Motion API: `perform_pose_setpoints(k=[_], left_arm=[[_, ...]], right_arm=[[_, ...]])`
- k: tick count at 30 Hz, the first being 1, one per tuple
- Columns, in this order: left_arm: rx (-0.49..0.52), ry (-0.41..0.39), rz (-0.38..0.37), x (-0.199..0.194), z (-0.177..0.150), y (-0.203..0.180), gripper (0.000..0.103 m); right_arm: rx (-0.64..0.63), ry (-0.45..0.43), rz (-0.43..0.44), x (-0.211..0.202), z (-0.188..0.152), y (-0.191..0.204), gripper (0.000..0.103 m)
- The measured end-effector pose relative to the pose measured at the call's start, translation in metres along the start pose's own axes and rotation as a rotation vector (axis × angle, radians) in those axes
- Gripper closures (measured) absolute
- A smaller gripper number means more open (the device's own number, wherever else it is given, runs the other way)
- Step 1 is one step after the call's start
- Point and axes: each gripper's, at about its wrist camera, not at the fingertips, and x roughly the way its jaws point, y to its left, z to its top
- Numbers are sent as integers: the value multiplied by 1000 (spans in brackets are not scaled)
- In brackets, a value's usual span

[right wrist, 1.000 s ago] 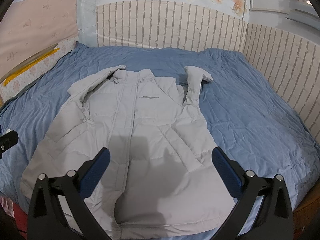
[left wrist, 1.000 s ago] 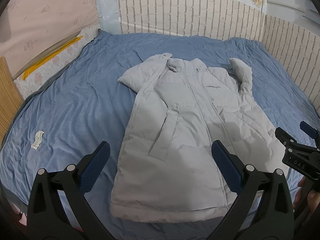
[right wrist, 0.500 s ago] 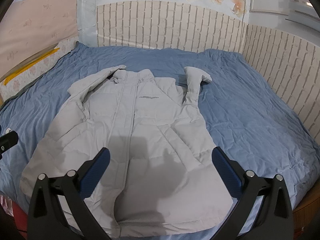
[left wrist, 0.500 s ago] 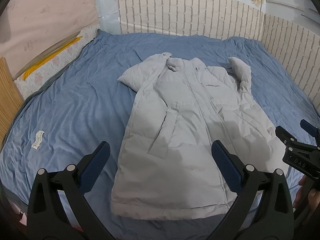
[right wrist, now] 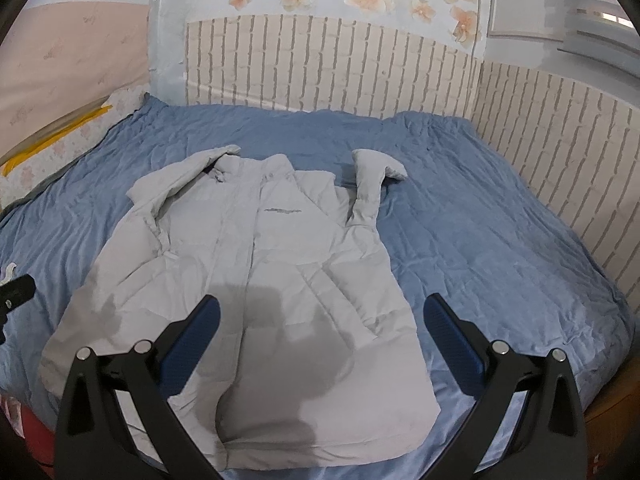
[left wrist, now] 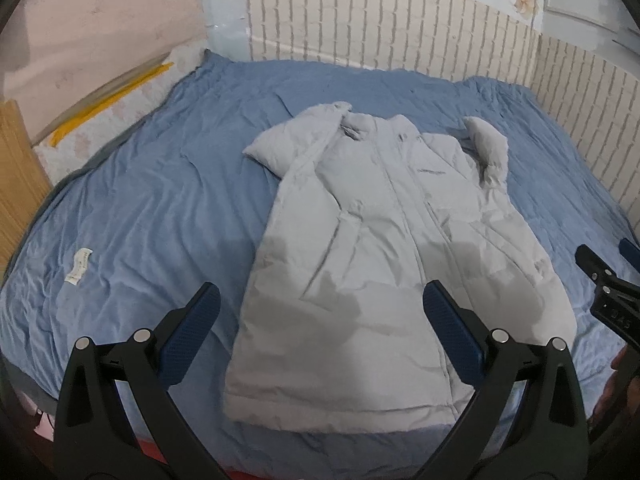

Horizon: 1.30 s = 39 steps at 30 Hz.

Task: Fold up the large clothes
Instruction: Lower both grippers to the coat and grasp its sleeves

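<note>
Left wrist view: the left gripper (left wrist: 320,324) hangs wide apart and empty above the coat's hem.
Coat (left wrist: 384,240): lies flat, front up, on the blue bedspread (left wrist: 160,208), collar away from the person.
Only here: a white tag (left wrist: 79,266) on the cover; part of the right gripper at the frame's edge.
Right wrist view: the right gripper (right wrist: 320,324) is spread wide, holding nothing.
Only here: the sleeve (right wrist: 370,184) bent upward.
Handling: likely soft, puffy, light but bulky, slippery; best pinched at a sleeve cuff or hem corner.

Each tool (left wrist: 320,320) has black plastic arms, silver rivets and ribbed blue pads (right wrist: 452,332).
</note>
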Motion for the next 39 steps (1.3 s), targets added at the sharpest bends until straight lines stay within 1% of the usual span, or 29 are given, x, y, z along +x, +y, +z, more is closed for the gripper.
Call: perform_pose_setpoints(k=[6,9,11,14,18,20,22,24,25,26,28,30,32,36,39], left_arm=[[3,-14,-7,4,11,-1,3],[3,-27,-13,10,24,-1,3],[-3,-23,-49,15,35,-1,3],[-2,-23,-78,21,52,-1,3],[44,-50,-91,27,76,-6,3],[65,-55,-106,28,83,-7,3],[80,-44,-119,34,91,-8,3],[89,-16,-137,43,99,-9,3],[85,-9,-128,48,103,-9,3],[81,-6,-104,53,106,-8,3],[83,-16,-39,64,115,-7,3],[92,-14,-12,77,125,-6,3],[98,-11,4,89,134,-3,3],[98,-3,9,112,152,4,3],[107,15,35,136,167,10,3]], right_arm=[[16,14,-14,12,9,-8,2],[16,20,-28,20,17,-10,2],[11,20,-39,25,24,-13,2],[7,7,-49,30,35,-17,2],[-14,-11,-71,36,51,-15,2],[-16,-15,-67,40,60,-15,2],[-7,-12,-50,48,68,-14,2],[0,-4,-38,57,75,-13,2],[0,-2,-33,61,78,-12,2],[-1,1,-29,65,80,-12,2],[-7,14,-22,77,87,-10,2],[-12,19,-24,88,94,-10,2],[-15,19,-32,101,100,-12,2],[-12,32,-70,125,111,-19,2],[-6,59,-71,148,120,-25,2]])
